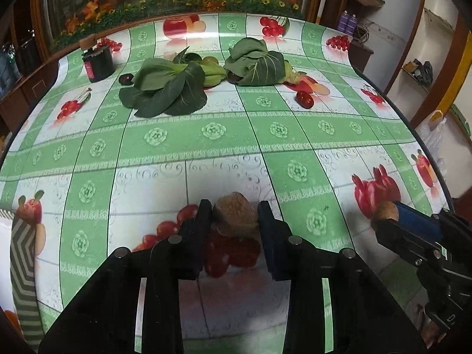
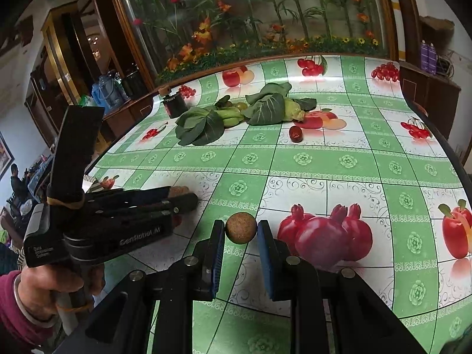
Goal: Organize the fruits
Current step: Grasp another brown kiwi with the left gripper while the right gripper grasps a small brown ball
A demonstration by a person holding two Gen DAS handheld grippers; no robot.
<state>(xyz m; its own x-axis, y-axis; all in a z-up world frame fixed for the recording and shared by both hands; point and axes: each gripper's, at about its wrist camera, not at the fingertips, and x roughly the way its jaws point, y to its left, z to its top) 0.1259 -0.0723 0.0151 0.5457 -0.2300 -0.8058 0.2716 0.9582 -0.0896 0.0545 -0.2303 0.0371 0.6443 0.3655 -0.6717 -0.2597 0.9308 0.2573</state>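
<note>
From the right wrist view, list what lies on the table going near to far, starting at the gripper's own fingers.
Right gripper shut on the round brown fruit → red date → leafy greens → black container at the far left edge.

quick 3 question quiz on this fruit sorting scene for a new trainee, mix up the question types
1. True or false: the left gripper has nothing between its fingers.
2. Multiple choice: the right gripper is shut on A) a red date B) a small round brown fruit C) a green leaf.
3. Short answer: which loose fruit lies alone on the tablecloth, right of the leafy greens?

Key
1. False: it grips a rough brown fruit.
2. B: the small round brown fruit.
3. The red date.
</note>
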